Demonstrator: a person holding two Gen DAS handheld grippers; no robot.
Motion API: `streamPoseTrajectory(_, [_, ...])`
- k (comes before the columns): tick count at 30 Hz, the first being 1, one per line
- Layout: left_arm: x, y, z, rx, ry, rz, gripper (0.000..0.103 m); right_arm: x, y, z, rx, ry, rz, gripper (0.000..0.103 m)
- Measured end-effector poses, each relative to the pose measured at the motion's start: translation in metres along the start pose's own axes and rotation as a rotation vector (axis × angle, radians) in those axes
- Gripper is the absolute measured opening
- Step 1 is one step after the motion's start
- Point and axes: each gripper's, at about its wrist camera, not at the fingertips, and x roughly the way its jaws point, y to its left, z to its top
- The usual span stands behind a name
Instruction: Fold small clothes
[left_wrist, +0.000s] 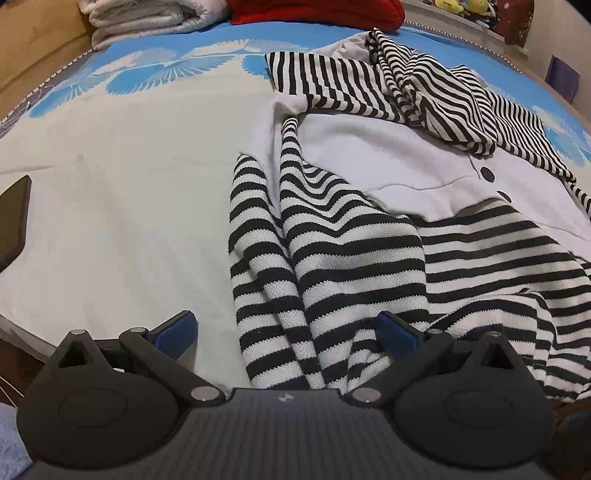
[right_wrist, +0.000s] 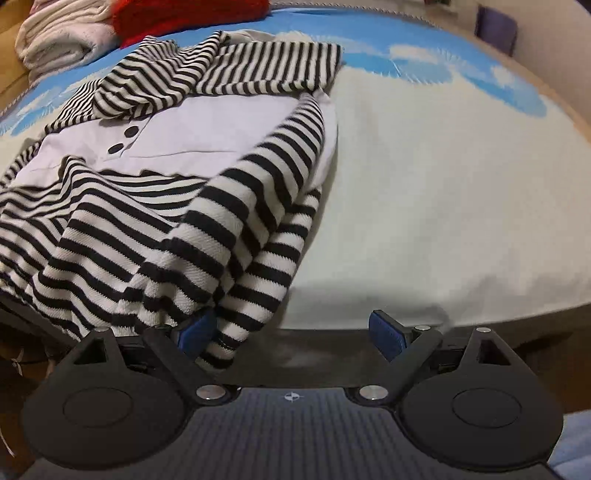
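Observation:
A small black-and-white striped garment with a plain white front panel and black buttons lies rumpled on the bed; it also shows in the right wrist view. Its sleeves are folded in over the body. My left gripper is open at the garment's near hem, with striped cloth lying between the blue pads. My right gripper is open at the bed's near edge; the striped sleeve end hangs between its jaws beside the left pad.
The bed has a white and blue patterned sheet. Folded white towels and a red cloth sit at the far edge. A dark flat object lies at the left.

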Motion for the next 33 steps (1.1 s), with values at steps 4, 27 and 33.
streamPoseTrajectory(4, [0.001,-0.005,-0.001,0.013,-0.012,0.003,0.103,0.005,-0.010,-0.001,0.082,0.026,0.047,0.090])
streamPoseTrajectory(27, [-0.004,-0.006,-0.008,0.039,-0.008,-0.007,0.103,-0.046,0.006,0.033,0.102,-0.107,0.123,0.001])
streamPoseTrajectory(33, [-0.008,0.004,-0.006,0.010,0.012,-0.020,0.103,-0.037,0.013,0.031,0.078,-0.085,0.096,0.001])
